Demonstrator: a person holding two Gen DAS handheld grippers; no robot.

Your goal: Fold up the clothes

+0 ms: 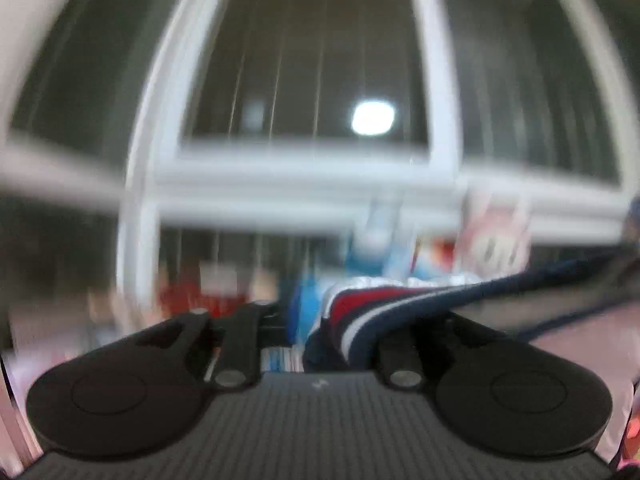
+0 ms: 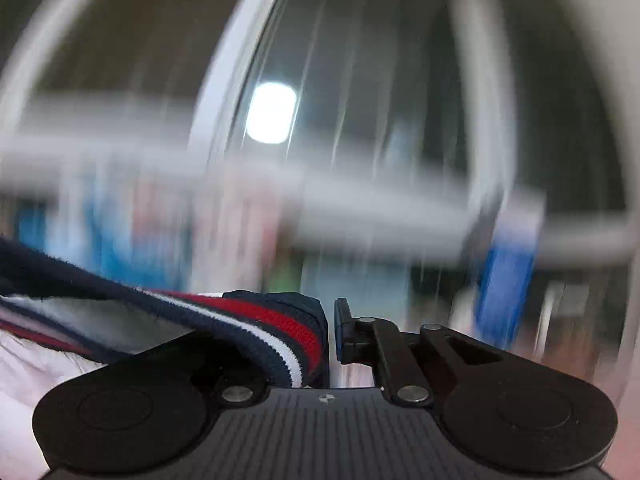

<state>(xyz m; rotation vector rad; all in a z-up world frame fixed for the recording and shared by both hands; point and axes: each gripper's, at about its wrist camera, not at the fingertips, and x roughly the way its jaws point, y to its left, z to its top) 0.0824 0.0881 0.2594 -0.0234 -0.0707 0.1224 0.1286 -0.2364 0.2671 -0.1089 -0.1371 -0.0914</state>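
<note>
Both tongs (image 1: 298, 320) (image 2: 330, 332) clamp striped garment hem (image 2: 280, 332) stretched between.

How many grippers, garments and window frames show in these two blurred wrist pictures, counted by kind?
Grippers: 2, the left gripper and the right gripper, each shut on the garment.
Garments: 1, a navy garment with a red and white striped band.
Window frames: 1, a white window frame.
Total: 4

Left gripper (image 1: 298, 320), right gripper (image 2: 330, 332): matte black linkage arms, round black discs at 4 and 8 o'clock, silver pivot screws, ribbed grey base.
</note>
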